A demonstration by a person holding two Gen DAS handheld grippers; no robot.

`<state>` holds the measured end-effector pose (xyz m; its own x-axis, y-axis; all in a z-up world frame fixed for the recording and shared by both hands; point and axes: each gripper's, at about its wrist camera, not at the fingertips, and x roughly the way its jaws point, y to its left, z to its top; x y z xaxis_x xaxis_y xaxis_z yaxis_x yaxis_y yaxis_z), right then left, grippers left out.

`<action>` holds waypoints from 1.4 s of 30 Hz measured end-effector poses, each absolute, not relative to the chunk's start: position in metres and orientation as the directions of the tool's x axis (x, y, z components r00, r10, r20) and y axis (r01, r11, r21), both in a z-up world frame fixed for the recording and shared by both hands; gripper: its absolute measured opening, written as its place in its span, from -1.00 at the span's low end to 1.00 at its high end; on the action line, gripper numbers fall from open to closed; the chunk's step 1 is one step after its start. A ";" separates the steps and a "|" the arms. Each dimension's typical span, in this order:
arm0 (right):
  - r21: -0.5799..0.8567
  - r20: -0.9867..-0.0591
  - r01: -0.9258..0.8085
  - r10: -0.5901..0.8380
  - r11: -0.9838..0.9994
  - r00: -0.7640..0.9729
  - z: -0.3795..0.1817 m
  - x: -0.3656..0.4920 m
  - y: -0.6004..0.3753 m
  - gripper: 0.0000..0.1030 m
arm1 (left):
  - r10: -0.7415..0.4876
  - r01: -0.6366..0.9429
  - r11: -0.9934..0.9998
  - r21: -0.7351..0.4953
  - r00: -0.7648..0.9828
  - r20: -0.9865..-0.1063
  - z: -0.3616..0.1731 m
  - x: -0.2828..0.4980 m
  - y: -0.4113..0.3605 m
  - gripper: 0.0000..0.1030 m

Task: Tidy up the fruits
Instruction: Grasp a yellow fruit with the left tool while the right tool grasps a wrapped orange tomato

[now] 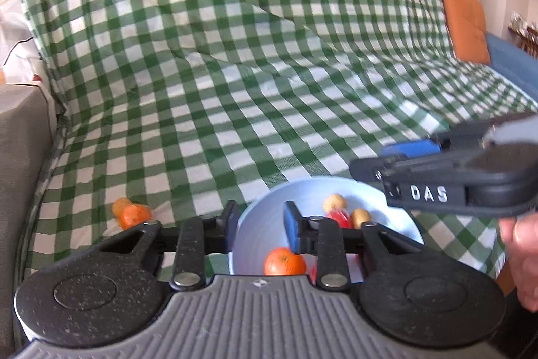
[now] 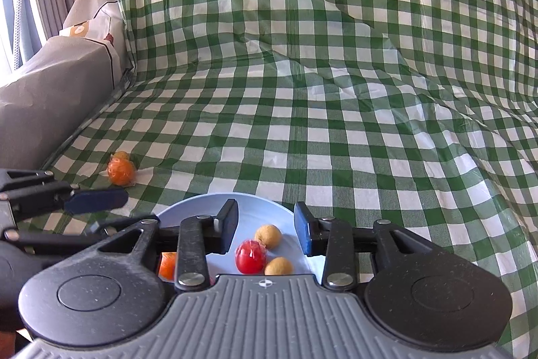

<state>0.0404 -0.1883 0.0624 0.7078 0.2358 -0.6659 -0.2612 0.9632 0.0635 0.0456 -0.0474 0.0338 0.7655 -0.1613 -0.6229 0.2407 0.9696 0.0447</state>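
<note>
A pale bowl (image 1: 259,224) (image 2: 262,211) sits on the checked cloth. It holds an orange (image 1: 284,261) (image 2: 167,264), a red fruit (image 2: 250,256) (image 1: 338,218) and two small tan fruits (image 2: 268,236) (image 2: 279,265). My left gripper (image 1: 261,227) straddles the bowl's left rim, its pads apart with only the rim and wall showing between them; in the right wrist view it (image 2: 101,207) comes in from the left. My right gripper (image 2: 265,229) hovers over the bowl, jaws apart and empty; in the left wrist view it (image 1: 386,157) enters from the right. A wrapped orange fruit (image 1: 132,215) (image 2: 121,171) lies outside on the cloth.
Green-and-white checked cloth (image 2: 336,90) drapes the sofa seat and back. A grey armrest (image 2: 50,90) rises at the left, with a paper bag behind it. An orange cushion (image 1: 465,19) leans at the far right. A person's hand (image 1: 524,258) is at the right edge.
</note>
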 end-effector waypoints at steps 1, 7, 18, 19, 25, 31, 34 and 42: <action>0.065 -0.662 -0.261 0.237 0.963 0.711 0.063 0.041 -0.188 -0.25 | -0.157 0.230 0.972 0.039 0.770 -0.618 0.037 0.046 -0.045 -0.45; 0.077 -0.628 -0.255 0.246 0.964 0.739 0.071 0.046 -0.180 -0.26 | -0.147 0.191 0.981 0.023 0.824 -0.548 0.068 0.048 -0.026 -0.45; 0.169 -0.557 -0.300 0.342 0.939 0.756 0.083 0.054 -0.129 -0.55 | -0.026 0.013 1.000 -0.027 0.836 -0.548 0.076 0.093 0.045 -0.46; 0.170 -0.559 -0.313 0.354 0.934 0.750 0.082 0.055 -0.121 -0.55 | 0.008 -0.046 0.998 -0.051 0.812 -0.583 0.071 0.099 0.054 -0.46; 0.176 -0.589 -0.405 0.425 0.897 0.687 0.074 0.064 -0.079 -0.55 | -0.001 -0.195 0.955 -0.223 0.752 -0.660 0.058 0.117 0.099 -0.46; 0.204 -0.630 -0.446 0.466 0.871 0.621 0.059 0.082 -0.042 -0.54 | -0.002 -0.281 0.912 -0.299 0.726 -0.688 0.052 0.120 0.134 -0.46; 0.220 -0.636 -0.453 0.479 0.864 0.606 0.053 0.092 -0.025 -0.46 | -0.007 -0.303 0.900 -0.314 0.709 -0.705 0.045 0.126 0.142 -0.46; 0.214 -0.662 -0.427 0.452 0.878 0.598 0.036 0.113 0.007 0.16 | 0.002 -0.315 0.896 -0.312 0.707 -0.707 0.044 0.126 0.146 -0.46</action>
